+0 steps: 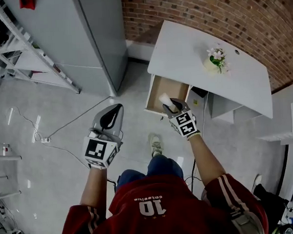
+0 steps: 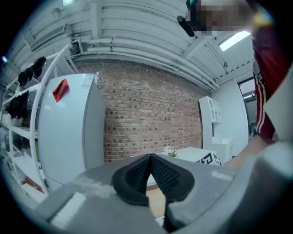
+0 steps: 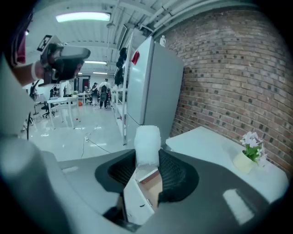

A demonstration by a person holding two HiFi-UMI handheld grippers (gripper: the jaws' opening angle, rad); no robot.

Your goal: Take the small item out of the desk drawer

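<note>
Right gripper [image 3: 149, 170] jaws pinch small white item [image 3: 147, 142] at its lower half, top poking past the tips; looks light, soft, squashable. Left gripper [image 2: 150, 176] jaws pressed together, empty.

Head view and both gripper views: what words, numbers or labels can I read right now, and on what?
"10": on the person's red shirt, as it shows in the head view.
Small word above it: too blurred to read.
Marker cubes: square patterns only, no text.
Red tag on the grey cabinet: no readable print.
</note>
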